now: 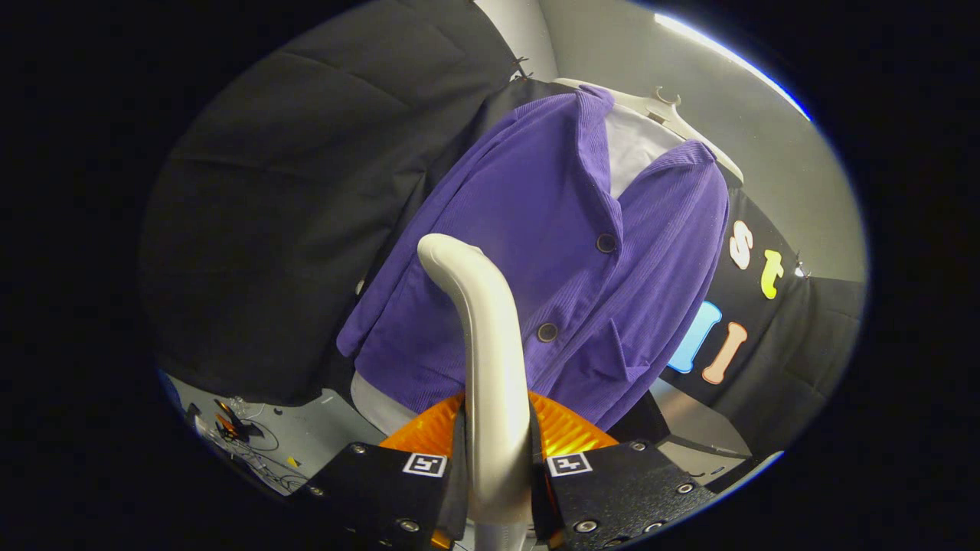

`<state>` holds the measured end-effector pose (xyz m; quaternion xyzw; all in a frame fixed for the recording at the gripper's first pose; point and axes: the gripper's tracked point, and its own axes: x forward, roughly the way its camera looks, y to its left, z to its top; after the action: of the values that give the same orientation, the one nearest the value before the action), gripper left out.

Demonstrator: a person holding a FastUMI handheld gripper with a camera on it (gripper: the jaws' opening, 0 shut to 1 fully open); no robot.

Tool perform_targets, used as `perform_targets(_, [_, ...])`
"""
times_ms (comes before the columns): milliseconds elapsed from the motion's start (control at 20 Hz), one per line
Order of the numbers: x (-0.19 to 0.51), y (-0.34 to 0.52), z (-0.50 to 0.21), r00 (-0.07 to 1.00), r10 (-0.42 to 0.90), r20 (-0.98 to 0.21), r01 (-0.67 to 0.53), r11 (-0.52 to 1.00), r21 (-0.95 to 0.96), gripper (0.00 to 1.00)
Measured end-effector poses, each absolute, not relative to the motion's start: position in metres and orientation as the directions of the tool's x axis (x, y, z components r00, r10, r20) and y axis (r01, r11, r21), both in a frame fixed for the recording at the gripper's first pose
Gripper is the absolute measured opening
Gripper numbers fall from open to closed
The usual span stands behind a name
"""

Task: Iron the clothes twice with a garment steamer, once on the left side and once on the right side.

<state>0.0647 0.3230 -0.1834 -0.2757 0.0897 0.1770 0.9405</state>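
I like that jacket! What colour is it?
Purple, with fine ribbed lines. The jacket hangs beyond the steamer held in the tongs, in the gripper view.

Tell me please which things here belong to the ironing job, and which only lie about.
For the job:
- garment steamer, gripped between the fingers
- purple jacket just beyond it
- hanger holding the jacket

Lying about:
- cables on the floor
- white garment under the jacket

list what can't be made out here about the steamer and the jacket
- Steamer head: gripper view; turned away toward the purple jacket, contact unclear.
- Gripper, shut on the steamer: its lower handle is cut off.
- Jacket hem: behind steamer and orange part.
- Floor items: too small.
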Motion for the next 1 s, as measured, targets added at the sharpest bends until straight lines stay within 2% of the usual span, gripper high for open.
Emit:
perform_targets(600, [0.035,0.310,-0.274,0.843,0.281,-0.460,-0.493,0.746,-0.448,0.33])
perform_targets(1000, [-0.005,0.256,-0.261,0.812,0.302,-0.499,-0.516,0.772,-0.371,0.33])
